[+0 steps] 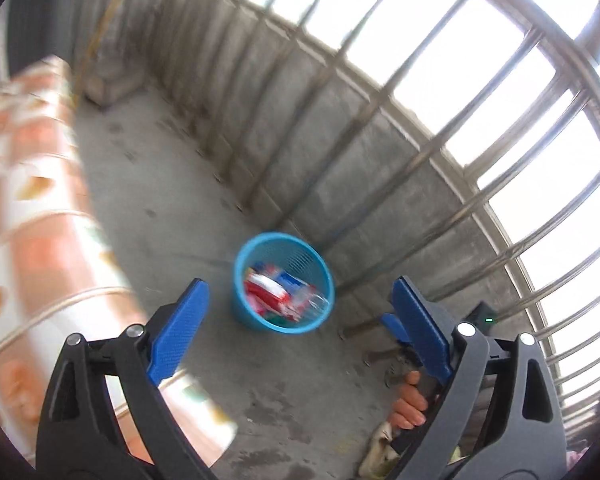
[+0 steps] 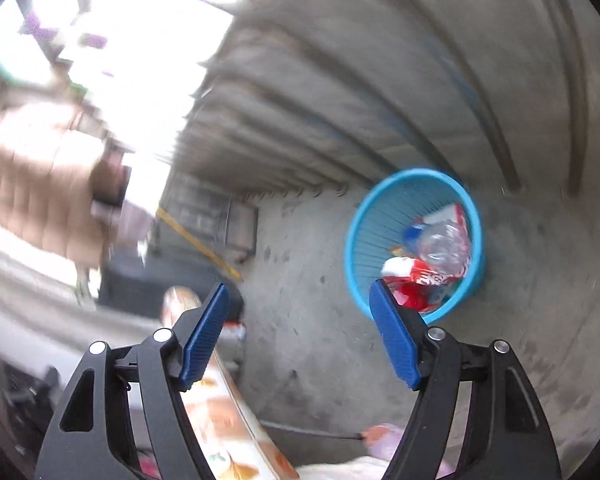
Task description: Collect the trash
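A light blue mesh basket [image 1: 245, 312] stands on the concrete floor against the wall. It holds red and white wrappers [image 1: 266, 292] and a crushed clear bottle [image 1: 316, 304]. My left gripper [image 1: 300, 284] hovers above and short of it, open and empty. To its right a hand [image 1: 410, 404] holds the other gripper, of which one blue finger [image 1: 394, 326] shows. In the right wrist view the basket [image 2: 356, 220] lies ahead to the right with the bottle [image 2: 444, 240] and a red wrapper [image 2: 412, 292] inside. My right gripper [image 2: 298, 288] is open, nothing between its pads.
A table under an orange and white patterned cloth [image 1: 40, 200] fills the left side, and its edge [image 2: 228, 420] runs below the right gripper. A concrete parapet with a metal railing [image 1: 500, 120] bounds the right. A small red and white scrap [image 2: 236, 328] lies by the table, blurred.
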Tool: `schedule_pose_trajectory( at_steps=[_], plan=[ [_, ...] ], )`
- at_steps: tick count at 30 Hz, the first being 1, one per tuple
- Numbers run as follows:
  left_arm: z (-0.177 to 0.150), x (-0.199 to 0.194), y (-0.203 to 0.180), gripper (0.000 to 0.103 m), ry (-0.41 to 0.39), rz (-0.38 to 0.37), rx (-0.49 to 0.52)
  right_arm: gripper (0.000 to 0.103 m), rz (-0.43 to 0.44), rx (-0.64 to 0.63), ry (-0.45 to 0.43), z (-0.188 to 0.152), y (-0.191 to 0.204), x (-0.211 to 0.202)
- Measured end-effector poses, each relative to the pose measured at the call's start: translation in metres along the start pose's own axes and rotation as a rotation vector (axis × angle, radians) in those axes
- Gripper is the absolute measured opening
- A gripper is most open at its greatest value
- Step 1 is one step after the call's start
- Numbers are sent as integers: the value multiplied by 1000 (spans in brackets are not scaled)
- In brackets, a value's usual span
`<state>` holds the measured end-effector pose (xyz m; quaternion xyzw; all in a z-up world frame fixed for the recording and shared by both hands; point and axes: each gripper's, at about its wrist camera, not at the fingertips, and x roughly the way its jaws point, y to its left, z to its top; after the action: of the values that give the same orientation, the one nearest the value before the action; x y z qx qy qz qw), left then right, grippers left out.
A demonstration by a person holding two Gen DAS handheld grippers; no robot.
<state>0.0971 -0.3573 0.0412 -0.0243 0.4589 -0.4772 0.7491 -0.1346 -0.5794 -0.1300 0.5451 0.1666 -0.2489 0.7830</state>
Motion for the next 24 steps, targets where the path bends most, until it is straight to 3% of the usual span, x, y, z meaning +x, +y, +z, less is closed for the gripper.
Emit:
schedule_pose_trajectory(
  at_steps=[5, 9, 15, 20, 24],
  plan=[
    [-29, -94, 25, 94, -169, 118, 17, 87, -41, -324, 2, -42, 92, -26],
    [-63, -154, 52, 94, -242, 232, -15, 95, -76, -585, -5, -91, 158, -46],
    [-118, -206, 105, 94, -253, 500, -184, 97, -57, -799, -22, -153, 220, -69],
    [-158, -229, 134, 94, -232, 706, -256, 97, -80, -951, -39, -193, 261, -77],
    [-180, -249, 142, 94, -282, 743, -319, 97, -127, -1033, -29, -222, 280, -81]
  ],
)
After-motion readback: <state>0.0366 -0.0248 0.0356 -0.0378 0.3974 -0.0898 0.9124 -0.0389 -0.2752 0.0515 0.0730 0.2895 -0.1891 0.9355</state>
